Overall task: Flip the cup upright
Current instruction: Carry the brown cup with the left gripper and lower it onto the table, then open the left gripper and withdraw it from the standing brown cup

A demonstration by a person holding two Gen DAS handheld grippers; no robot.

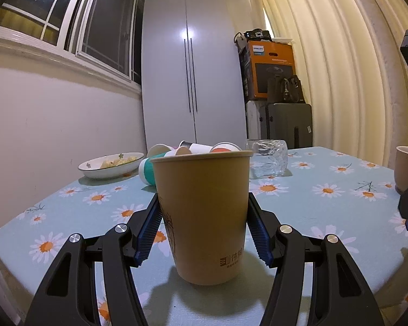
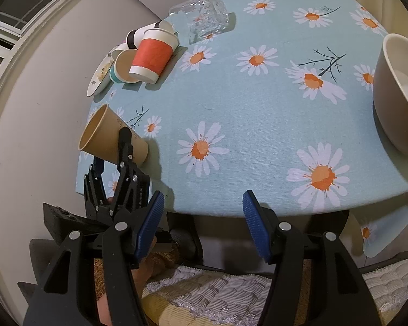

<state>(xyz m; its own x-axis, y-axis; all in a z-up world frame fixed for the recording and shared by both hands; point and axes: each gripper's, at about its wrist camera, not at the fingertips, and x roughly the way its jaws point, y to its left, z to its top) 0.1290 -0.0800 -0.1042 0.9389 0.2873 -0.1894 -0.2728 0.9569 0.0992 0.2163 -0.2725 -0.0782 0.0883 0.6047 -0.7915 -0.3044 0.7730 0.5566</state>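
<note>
- Now the left gripper clamps the brown paper cup, mouth up.
- Behind it lie toppled cups, a glass and a plate.
- Right gripper hangs with jaws apart off the table edge, near a bowl.

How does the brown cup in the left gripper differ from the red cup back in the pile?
The brown cup stands upright, mouth up; the red cup stands upside down, base up. The brown cup is plain kraft with dark print; the red cup has white bands. The left gripper brackets the brown cup; the red cup stands untouched among other cups. Both are tapered paper cups on the tablecloth.
</note>
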